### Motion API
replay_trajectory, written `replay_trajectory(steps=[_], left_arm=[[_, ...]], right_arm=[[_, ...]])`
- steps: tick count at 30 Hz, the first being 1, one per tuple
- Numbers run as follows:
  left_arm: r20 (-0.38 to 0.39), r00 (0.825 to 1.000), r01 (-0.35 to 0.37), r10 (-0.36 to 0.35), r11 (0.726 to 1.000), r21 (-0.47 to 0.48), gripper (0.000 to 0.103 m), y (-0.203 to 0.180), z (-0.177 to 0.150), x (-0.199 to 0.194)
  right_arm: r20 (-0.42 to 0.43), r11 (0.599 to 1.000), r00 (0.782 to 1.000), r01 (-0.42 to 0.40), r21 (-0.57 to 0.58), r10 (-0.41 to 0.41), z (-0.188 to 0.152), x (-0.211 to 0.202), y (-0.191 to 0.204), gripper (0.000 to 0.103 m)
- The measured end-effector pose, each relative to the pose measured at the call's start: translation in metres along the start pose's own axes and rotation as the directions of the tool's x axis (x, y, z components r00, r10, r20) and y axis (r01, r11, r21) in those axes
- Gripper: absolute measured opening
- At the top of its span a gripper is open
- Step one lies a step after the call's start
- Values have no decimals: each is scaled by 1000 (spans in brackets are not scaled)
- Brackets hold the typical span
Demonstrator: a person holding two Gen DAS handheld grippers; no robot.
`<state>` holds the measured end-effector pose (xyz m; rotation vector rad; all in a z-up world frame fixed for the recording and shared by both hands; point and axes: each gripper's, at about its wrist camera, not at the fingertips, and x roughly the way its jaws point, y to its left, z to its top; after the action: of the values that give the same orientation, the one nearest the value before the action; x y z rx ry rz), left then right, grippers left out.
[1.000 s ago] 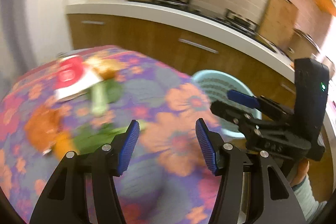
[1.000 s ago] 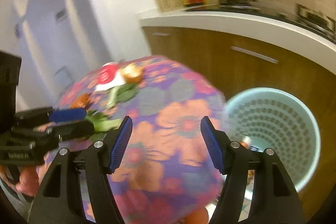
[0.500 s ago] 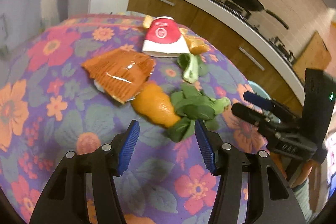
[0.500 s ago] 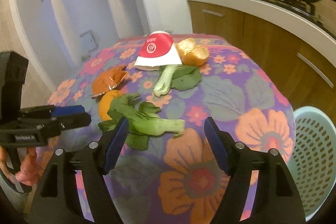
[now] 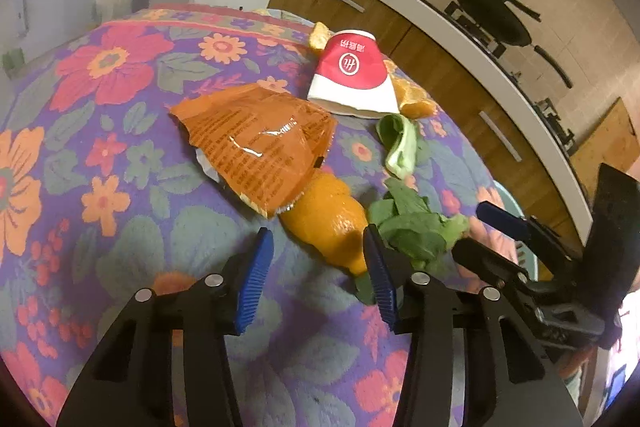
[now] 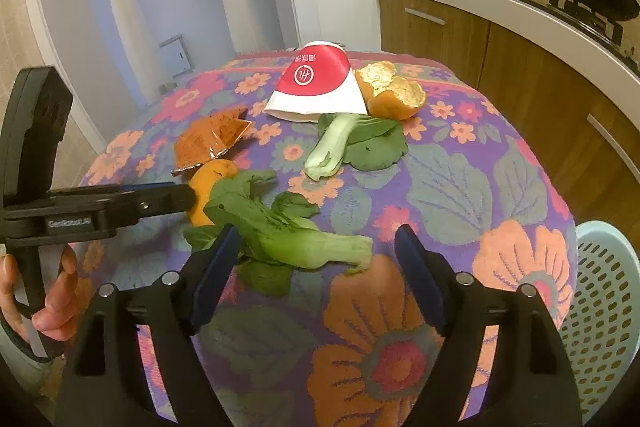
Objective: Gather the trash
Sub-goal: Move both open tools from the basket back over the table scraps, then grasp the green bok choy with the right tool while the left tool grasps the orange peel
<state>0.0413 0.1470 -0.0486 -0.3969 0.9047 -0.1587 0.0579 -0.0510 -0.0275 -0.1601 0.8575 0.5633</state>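
1. Left wrist view: the left gripper [image 5: 318,259] hangs low over the floral tablecloth [image 5: 100,155], its jaws closing but still apart. The near end of the orange peel [image 5: 328,219] lies in the gap; I cannot tell whether the pads touch it.
2. The far end of that peel is hidden under the crumpled orange wrapper [image 5: 260,143], which overlaps it.
3. Just right of the peel, the leafy bok choy [image 5: 416,227] is partly covered by the right-hand finger [image 5: 378,277].
4. Farther off lie a second bok choy piece [image 5: 400,147] and the flattened red-and-white paper cup [image 5: 354,75]; only the edges of a second peel [image 5: 416,103] show past the cup.
5. The right gripper [image 5: 488,231] enters at the right edge. The bin behind it is almost wholly hidden.
6. Right wrist view: the right gripper [image 6: 316,259] has its jaws opening, wide apart, with the pale stalk of the near bok choy [image 6: 292,231] between them and the pads clear of it.
7. The left gripper [image 6: 176,197] comes in from the left in a hand [image 6: 44,291]; its tip covers part of the orange peel [image 6: 208,183], and its jaw gap cannot be made out here.
8. The wrapper [image 6: 212,139], far bok choy [image 6: 352,143], cup [image 6: 316,87] and hollow second peel [image 6: 392,93] lie beyond.
9. The pale blue perforated bin [image 6: 600,315] is cut off at the lower right edge.
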Motion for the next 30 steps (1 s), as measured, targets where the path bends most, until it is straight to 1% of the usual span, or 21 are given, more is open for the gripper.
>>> replay_trajectory(steps=[4, 7, 11, 12, 13, 14, 16, 17, 19, 20, 23, 24, 25, 27, 28, 30], left_arm=[[5, 1000, -13, 13, 1000, 17, 43, -6, 7, 6], [10, 1000, -30, 30, 999, 27, 43, -10, 8, 9], [15, 1000, -25, 24, 1000, 19, 44, -8, 7, 10], [15, 1000, -22, 22, 1000, 16, 44, -8, 7, 9], [16, 1000, -21, 21, 1000, 15, 44, -7, 7, 9], [17, 1000, -24, 23, 1000, 17, 44, -7, 6, 9], [18, 999, -27, 26, 999, 19, 44, -7, 6, 8], [20, 999, -29, 29, 999, 19, 44, -8, 5, 8], [22, 999, -35, 35, 999, 23, 44, -9, 4, 8], [22, 999, -38, 37, 999, 25, 44, -9, 4, 8], [21, 999, -48, 47, 998, 30, 44, -11, 4, 8], [21, 999, -50, 49, 998, 31, 44, -11, 5, 8], [20, 998, -54, 53, 998, 31, 44, -11, 5, 8], [17, 999, -50, 50, 998, 27, 46, -10, 7, 9], [14, 999, -47, 47, 999, 24, 46, -10, 8, 10], [15, 999, -52, 52, 998, 29, 48, -11, 9, 11]], right_arm=[[-25, 999, 1000, 6, -35, -7, 0, 5, 7, 80], [-61, 998, 998, 15, -66, -20, 0, 12, 13, 80], [-86, 996, 995, 34, -79, -41, -1, 17, 16, 79], [-90, 997, 995, 32, -75, -39, -1, 18, 16, 77], [-94, 997, 995, 31, -70, -37, -2, 19, 15, 71], [-93, 997, 995, 35, -66, -42, -2, 19, 14, 69], [-85, 998, 996, 36, -44, -40, -2, 17, 10, 61], [-80, 999, 996, 31, -33, -34, -2, 15, 8, 58], [-59, 1000, 998, 8, -2, -8, -3, 9, 2, 49], [-51, 1000, 999, -2, 13, 2, -4, 7, -1, 42], [-45, 996, 998, -44, 79, 48, -8, 4, -13, 35], [-34, 994, 998, -53, 93, 57, -9, 1, -16, 26], [-7, 993, 998, -57, 102, 58, -10, -4, -19, 13], [30, 990, 996, -81, 119, 78, -14, -13, -23, 9], [37, 987, 996, -89, 132, 85, -17, -15, -26, 8], [20, 985, 995, -100, 142, 98, -26, -18, -29, 8]])
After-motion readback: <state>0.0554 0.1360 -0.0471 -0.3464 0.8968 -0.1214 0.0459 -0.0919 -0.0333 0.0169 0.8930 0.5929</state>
